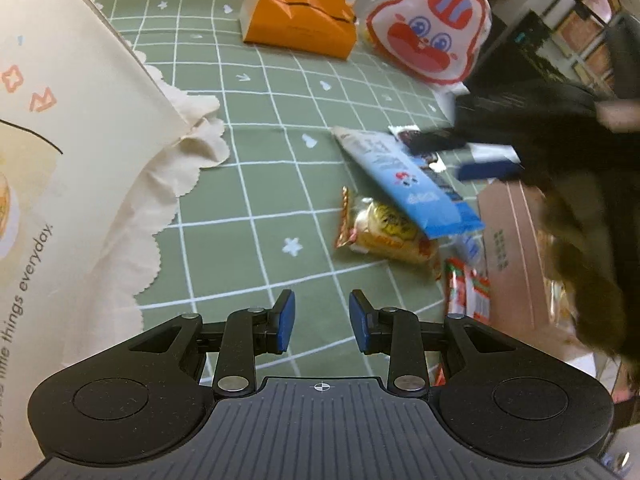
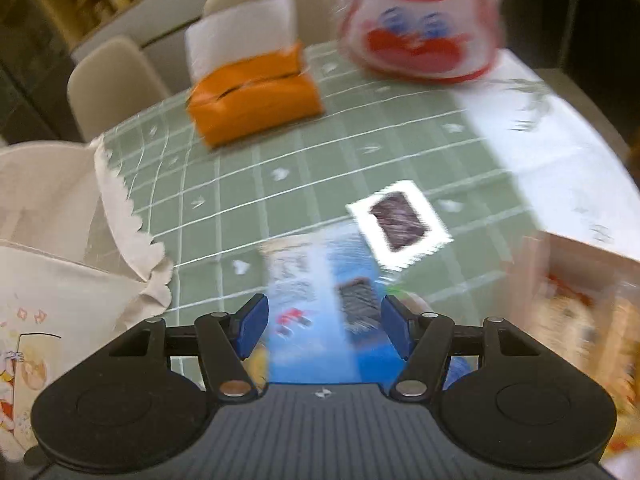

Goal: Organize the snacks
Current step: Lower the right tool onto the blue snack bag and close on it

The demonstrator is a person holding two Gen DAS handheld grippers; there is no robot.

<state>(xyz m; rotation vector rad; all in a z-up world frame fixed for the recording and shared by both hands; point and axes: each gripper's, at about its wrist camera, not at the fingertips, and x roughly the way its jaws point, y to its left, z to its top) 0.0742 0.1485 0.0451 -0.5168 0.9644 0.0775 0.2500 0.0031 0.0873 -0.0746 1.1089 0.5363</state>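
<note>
We are noting a cardboard box (image 1: 516, 264), contents blurred, beside the blue packet (image 1: 404, 184); left gripper (image 1: 322, 320) is gaping narrowly, empty; right gripper (image 2: 324, 330) is straddling that packet, pads apart.

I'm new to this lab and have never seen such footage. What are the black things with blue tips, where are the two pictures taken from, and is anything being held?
No robot here: a person carries a hand-held gripper in each hand, with a camera looking along its two blue-padded fingers. One picture comes from the left hand-held gripper, the other from the right hand-held gripper.

On the green checked tablecloth lie a blue snack packet, a yellow snack packet, an orange tissue box and a rabbit-face bag. A cream tote bag stands at the left.

Neither holds anything. The right one's open fingers hover around the blue packet.
</note>
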